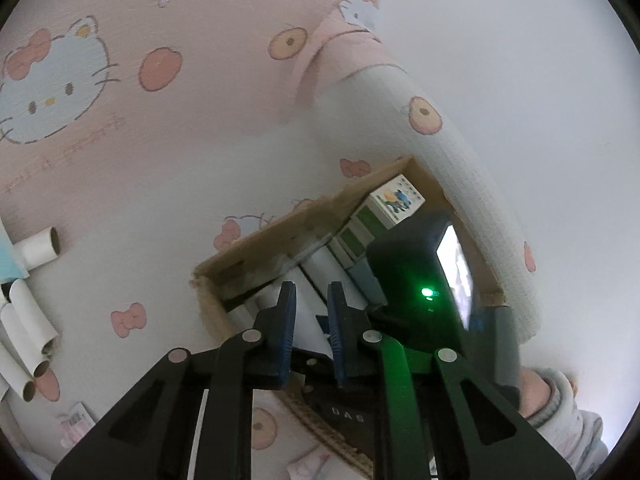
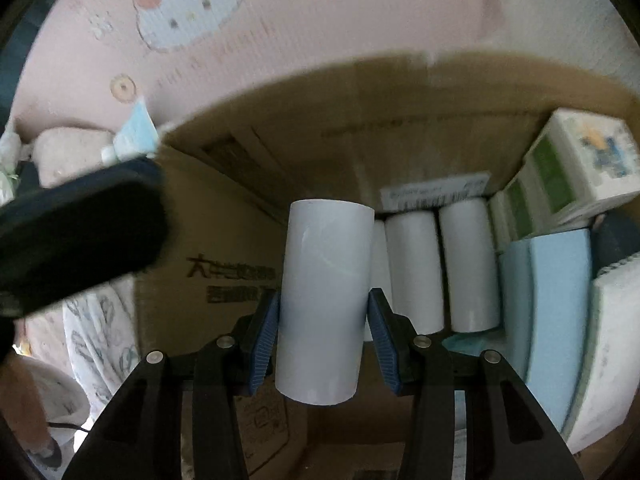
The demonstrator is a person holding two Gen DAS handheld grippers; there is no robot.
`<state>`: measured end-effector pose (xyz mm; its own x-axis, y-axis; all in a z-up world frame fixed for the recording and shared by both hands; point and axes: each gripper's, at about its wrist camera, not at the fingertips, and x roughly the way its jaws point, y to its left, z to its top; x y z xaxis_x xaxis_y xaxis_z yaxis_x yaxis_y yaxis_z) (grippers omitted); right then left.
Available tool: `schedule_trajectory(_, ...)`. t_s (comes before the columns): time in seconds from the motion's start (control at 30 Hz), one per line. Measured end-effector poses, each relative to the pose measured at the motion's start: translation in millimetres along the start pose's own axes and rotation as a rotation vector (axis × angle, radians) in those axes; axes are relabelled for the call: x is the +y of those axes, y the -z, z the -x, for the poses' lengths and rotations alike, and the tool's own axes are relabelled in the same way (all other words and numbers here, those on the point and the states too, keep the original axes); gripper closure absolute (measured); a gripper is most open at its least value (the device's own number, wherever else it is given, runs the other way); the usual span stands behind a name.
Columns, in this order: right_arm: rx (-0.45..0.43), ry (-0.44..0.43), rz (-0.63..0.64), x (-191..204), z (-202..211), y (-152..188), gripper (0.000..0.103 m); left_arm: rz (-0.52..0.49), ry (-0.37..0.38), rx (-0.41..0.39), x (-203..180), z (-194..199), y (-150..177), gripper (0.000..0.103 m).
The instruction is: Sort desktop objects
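My right gripper (image 2: 324, 300) is shut on a white paper tube (image 2: 324, 296) and holds it over the inside of a cardboard box (image 2: 224, 248). Two more white tubes (image 2: 440, 268) lie side by side in the box, beside green-and-white cartons (image 2: 560, 176) and pale blue boxes (image 2: 548, 292). My left gripper (image 1: 312, 300) hovers over the same cardboard box (image 1: 280, 236), its blue-padded jaws a small gap apart with nothing between them. The right gripper's black body (image 1: 416, 280) with a green light shows in the left wrist view. Several white tubes (image 1: 28, 332) lie on the mat at left.
A Hello Kitty mat (image 1: 160, 120) covers the surface. A single tube (image 1: 40, 246) and a small card (image 1: 76, 424) lie on it at left. The left gripper's dark body (image 2: 80, 232) intrudes at the left of the right wrist view. A sleeve and hand (image 1: 560, 408) show at lower right.
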<state>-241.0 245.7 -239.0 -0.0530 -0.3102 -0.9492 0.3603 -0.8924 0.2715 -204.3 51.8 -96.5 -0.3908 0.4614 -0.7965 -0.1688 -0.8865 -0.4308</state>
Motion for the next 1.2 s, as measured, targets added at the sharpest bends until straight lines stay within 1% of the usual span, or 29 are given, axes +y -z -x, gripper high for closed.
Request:
schedule_trajectory(0.07, 0.026, -0.017, -0.004, -1, -9, -2, 0.06, 0.012, -0.008, 0.004, 8, 2, 3, 0.085)
schedule_trajectory(0.1, 0.031, -0.008, -0.007, -4, -12, -3, 0.06, 0.012, -0.015, 0.007, 11, 3, 4, 0.085)
schedule_trajectory(0.17, 0.044, 0.003, -0.009, -7, -16, -5, 0.06, 0.0, -0.027, 0.002, 15, 6, 6, 0.085)
schedule_trajectory(0.27, 0.085, 0.01, -0.007, -11, -29, -7, 0.06, -0.023, -0.06, -0.01, 17, 10, 7, 0.085)
schedule_trajectory(0.37, 0.119, 0.009, -0.007, -13, -42, -8, 0.06, -0.041, -0.068, -0.01, 18, 12, 10, 0.085)
schedule_trajectory(0.4, 0.127, 0.002, -0.026, -16, -46, -9, 0.06, -0.048, -0.075, -0.012, 18, 12, 11, 0.085)
schedule_trajectory(0.5, 0.101, -0.041, -0.055, -23, -50, -11, 0.06, -0.059, -0.081, -0.005, 16, 11, 14, 0.085)
schedule_trajectory(0.67, 0.091, -0.074, -0.089, -27, -51, -8, 0.06, -0.059, -0.08, 0.001, 15, 12, 13, 0.082)
schedule_trajectory(0.73, 0.086, -0.087, -0.094, -27, -46, -5, 0.06, -0.046, -0.073, -0.001, 14, 12, 11, 0.08)
schedule_trajectory(0.87, 0.039, -0.115, -0.126, -31, -25, 1, 0.06, -0.033, -0.049, -0.006, 8, 14, 7, 0.063)
schedule_trajectory(0.9, 0.025, -0.121, -0.135, -32, -18, 3, 0.06, -0.037, -0.048, -0.005, 4, 13, 6, 0.062)
schedule_trajectory(1.03, -0.04, -0.112, -0.157, -37, 13, 15, 0.06, -0.081, -0.059, 0.007, -14, 9, 4, 0.062)
schedule_trajectory(1.13, -0.088, -0.124, -0.169, -40, 37, 27, 0.06, -0.133, -0.066, 0.028, -33, -1, 4, 0.062)
schedule_trajectory(1.17, -0.099, -0.122, -0.173, -41, 42, 33, 0.06, -0.16, -0.074, 0.049, -42, -7, 4, 0.063)
schedule_trajectory(1.2, -0.109, -0.112, -0.179, -48, 52, 31, 0.06, -0.18, -0.076, 0.062, -47, -11, 4, 0.066)
